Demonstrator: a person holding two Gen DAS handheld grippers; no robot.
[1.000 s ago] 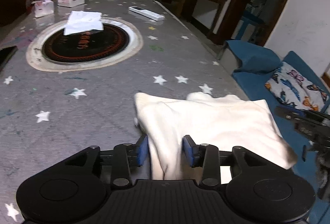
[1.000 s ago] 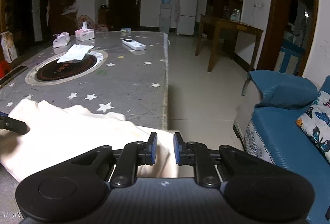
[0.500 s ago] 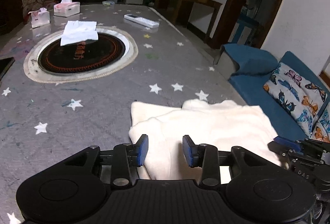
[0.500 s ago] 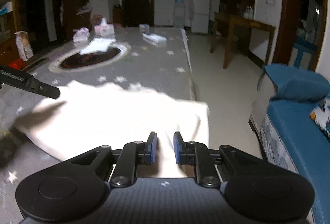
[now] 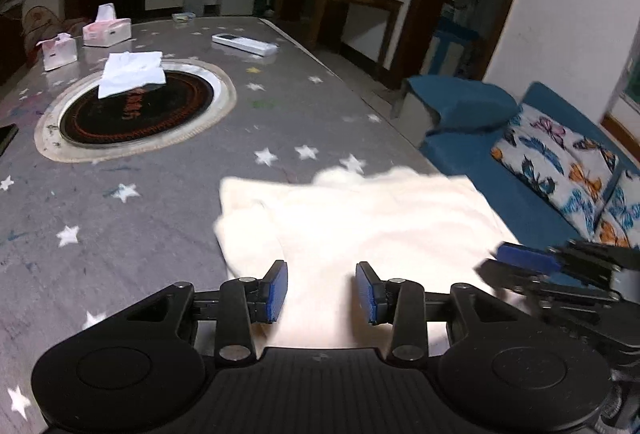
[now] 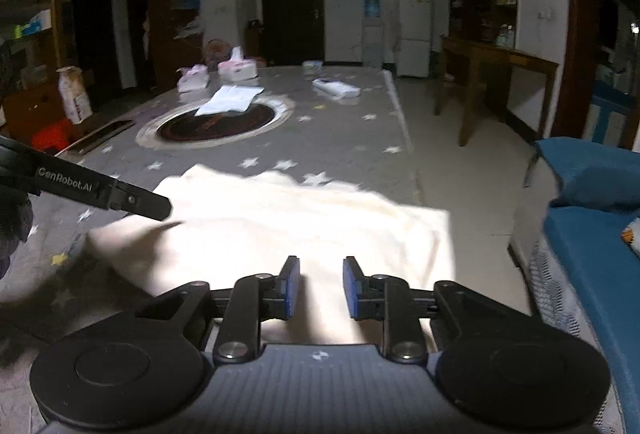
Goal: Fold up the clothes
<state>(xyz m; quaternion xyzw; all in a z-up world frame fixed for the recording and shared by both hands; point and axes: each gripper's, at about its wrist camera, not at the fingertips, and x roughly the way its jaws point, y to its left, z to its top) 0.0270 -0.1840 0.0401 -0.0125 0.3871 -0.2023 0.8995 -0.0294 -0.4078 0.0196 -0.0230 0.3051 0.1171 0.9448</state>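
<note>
While both jaws part, cream garment [image 5: 360, 226] beneath spread left hand-held gripper [image 5: 321, 292] and right hand-held gripper [image 6: 316, 287].

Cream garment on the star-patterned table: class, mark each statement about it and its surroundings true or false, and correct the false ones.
1. The cream garment lies at the table's near edge, on the side nearest the blue sofa. True.
2. A folded white cloth rests partly on the round black inset in the table. True.
3. The right tool has its pads pressed together. False: its jaws are opening, with a clear gap over the garment.
4. Two tissue boxes sit on the blue sofa. False: they stand at the far end of the table.
5. The white remote control lies on top of the cream garment. False: it lies far from it, on the table.
</note>
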